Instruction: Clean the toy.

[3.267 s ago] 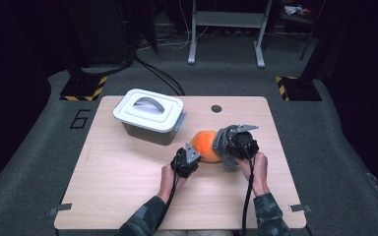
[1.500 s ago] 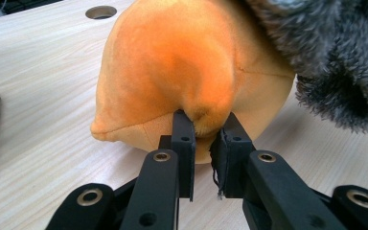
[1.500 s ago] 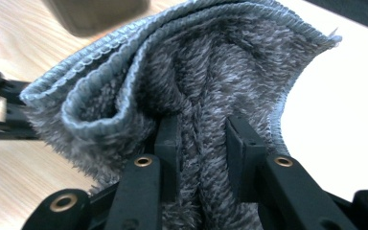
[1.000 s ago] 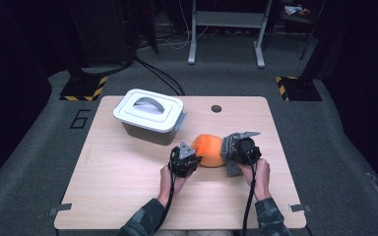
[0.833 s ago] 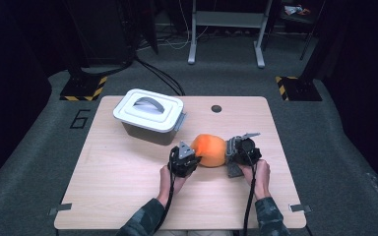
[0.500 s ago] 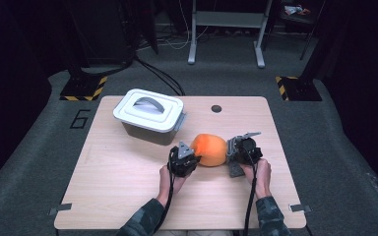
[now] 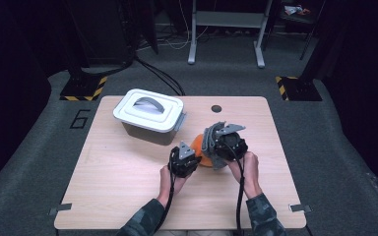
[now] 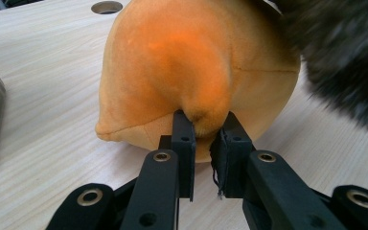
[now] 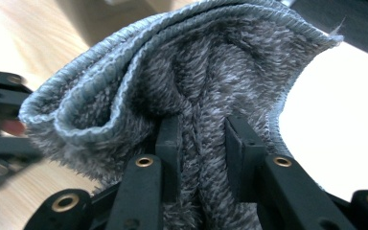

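Pinching orange plush [image 8: 196, 81], left hand-held gripper [image 8: 205, 139]; right [image 9: 202, 139] clamps grey cloth [image 9: 182, 76] beside lidded box [image 7: 150, 115]

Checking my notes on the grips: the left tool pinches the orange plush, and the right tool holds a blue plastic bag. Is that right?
Not quite. The left tool does pinch the orange plush, but the right tool holds a grey fuzzy knitted cloth, not a blue plastic bag. The right gripper view shows the cloth clamped between its black jaws.
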